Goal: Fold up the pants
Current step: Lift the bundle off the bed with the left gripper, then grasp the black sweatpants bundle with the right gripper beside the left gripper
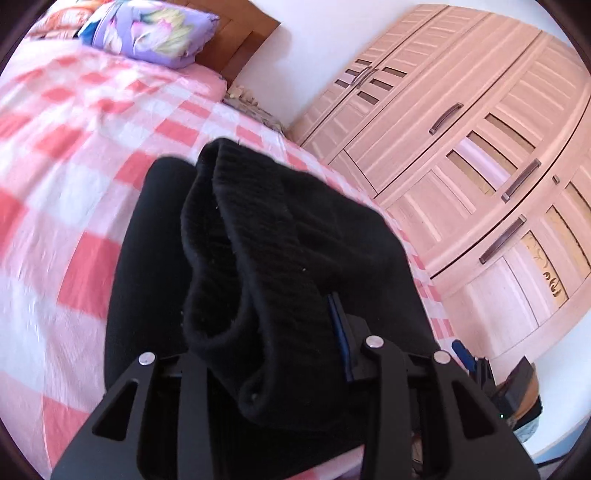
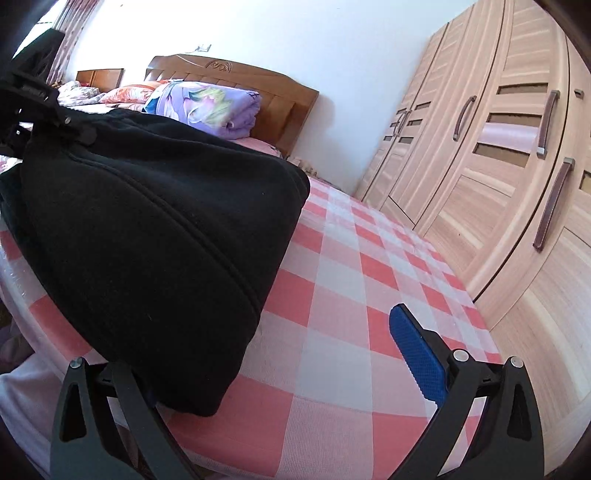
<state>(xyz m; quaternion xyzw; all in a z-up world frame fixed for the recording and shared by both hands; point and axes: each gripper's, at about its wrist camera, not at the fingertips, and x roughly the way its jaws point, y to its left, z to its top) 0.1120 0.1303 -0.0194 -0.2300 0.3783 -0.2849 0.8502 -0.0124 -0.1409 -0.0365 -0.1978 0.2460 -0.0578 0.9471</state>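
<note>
Those black pants (image 2: 155, 236) look thick, soft and floppy, draped near the bed's (image 2: 332, 295) wardrobe-side edge, the left gripper (image 1: 280, 332) clamping their ribbed hem, the right gripper (image 2: 280, 369) gaping wide, so the thick hems suit pinching.

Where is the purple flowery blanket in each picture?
Left wrist view: the purple flowery blanket lies folded at the top left, against the wooden headboard.
Right wrist view: it sits upper middle, behind the black pants.
Shared landmark: the wooden headboard, and the wardrobe on the right.
</note>
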